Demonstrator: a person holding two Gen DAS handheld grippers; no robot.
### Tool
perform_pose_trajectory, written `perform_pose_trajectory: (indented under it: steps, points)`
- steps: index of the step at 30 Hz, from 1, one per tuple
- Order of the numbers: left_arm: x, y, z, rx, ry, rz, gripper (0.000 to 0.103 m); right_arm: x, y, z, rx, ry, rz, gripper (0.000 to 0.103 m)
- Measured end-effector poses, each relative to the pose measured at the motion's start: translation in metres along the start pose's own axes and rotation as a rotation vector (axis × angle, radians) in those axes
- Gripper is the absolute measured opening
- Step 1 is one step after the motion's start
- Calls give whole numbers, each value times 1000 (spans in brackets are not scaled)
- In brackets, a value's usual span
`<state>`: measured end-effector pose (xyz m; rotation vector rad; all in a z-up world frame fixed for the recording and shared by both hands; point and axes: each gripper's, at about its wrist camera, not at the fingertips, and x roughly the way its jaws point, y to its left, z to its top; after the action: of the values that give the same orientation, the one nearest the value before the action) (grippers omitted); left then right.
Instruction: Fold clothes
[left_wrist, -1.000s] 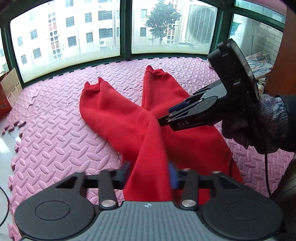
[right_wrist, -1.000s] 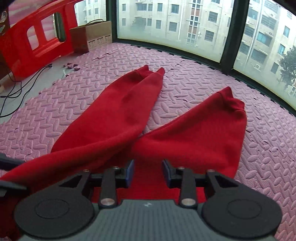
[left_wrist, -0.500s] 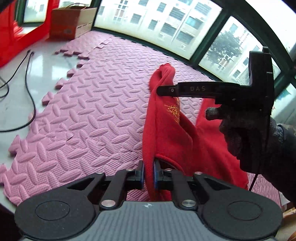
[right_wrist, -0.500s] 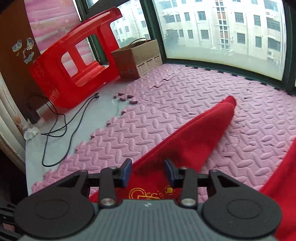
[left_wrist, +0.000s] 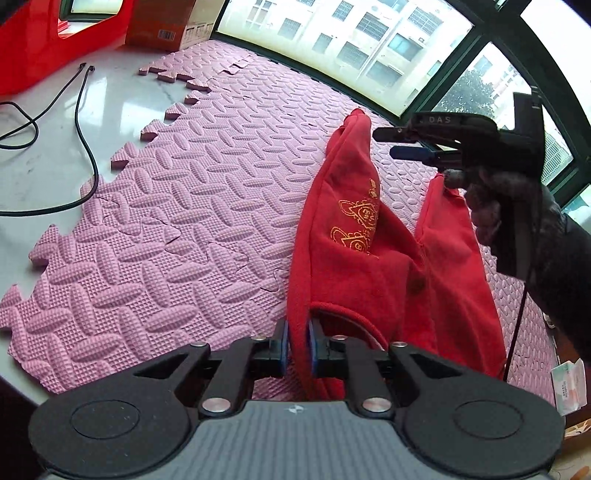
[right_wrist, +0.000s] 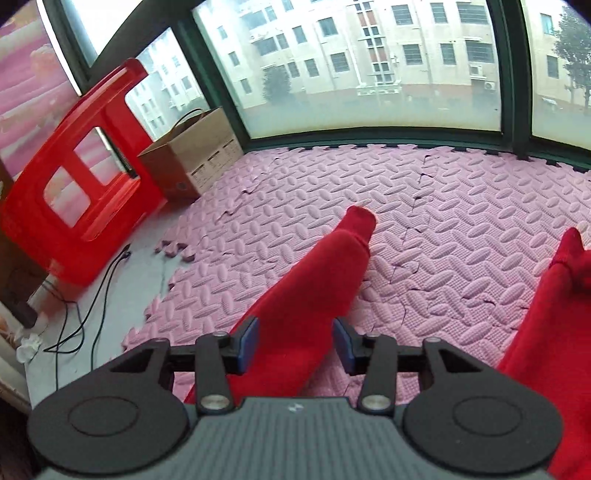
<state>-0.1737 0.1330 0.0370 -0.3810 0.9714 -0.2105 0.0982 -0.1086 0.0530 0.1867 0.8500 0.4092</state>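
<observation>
Red trousers (left_wrist: 351, 236) with gold embroidery lie partly lifted over the pink foam mat (left_wrist: 184, 221). My left gripper (left_wrist: 296, 345) is shut on a fold of their waist edge at the bottom of the left wrist view. A gloved hand holds my right gripper (left_wrist: 384, 143) above the far trouser leg; its jaws are opening and nothing is pinched between them. In the right wrist view one red leg (right_wrist: 317, 280) runs under the right gripper (right_wrist: 295, 341), whose pads (right_wrist: 248, 341) stand clear of the cloth. The other leg (right_wrist: 546, 332) is at the right edge.
A red plastic stool (right_wrist: 74, 184) and a cardboard box (right_wrist: 195, 155) stand at the left beyond the mat. Black cables (left_wrist: 81, 110) trail over the bare white floor. Windows (right_wrist: 369, 74) close off the far side. A small paper packet (left_wrist: 569, 384) lies at the right.
The left jaws closed on the red cloth, and that view swung left towards the floor and cables. The right jaws widened off the trousers, and the right hand shifted above the leg.
</observation>
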Motion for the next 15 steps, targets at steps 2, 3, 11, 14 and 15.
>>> perform_pose_trajectory:
  steps: [2,3,11,14,15]
  points:
    - [-1,0,0,5,0,3,14,6,5,3,-2,-13,-6,46]
    - [-1,1,0,4,-2,3,14,9,8,5,-4,-20,-8,46]
    - [-2,-6,-2,37,-12,12,14,41,38,16,-47,-19,-194,55]
    - [-2,-6,-3,35,-11,10,14,52,34,15,-11,27,-224,52]
    - [-2,-6,-3,38,-12,10,14,52,34,14,-1,31,-224,38]
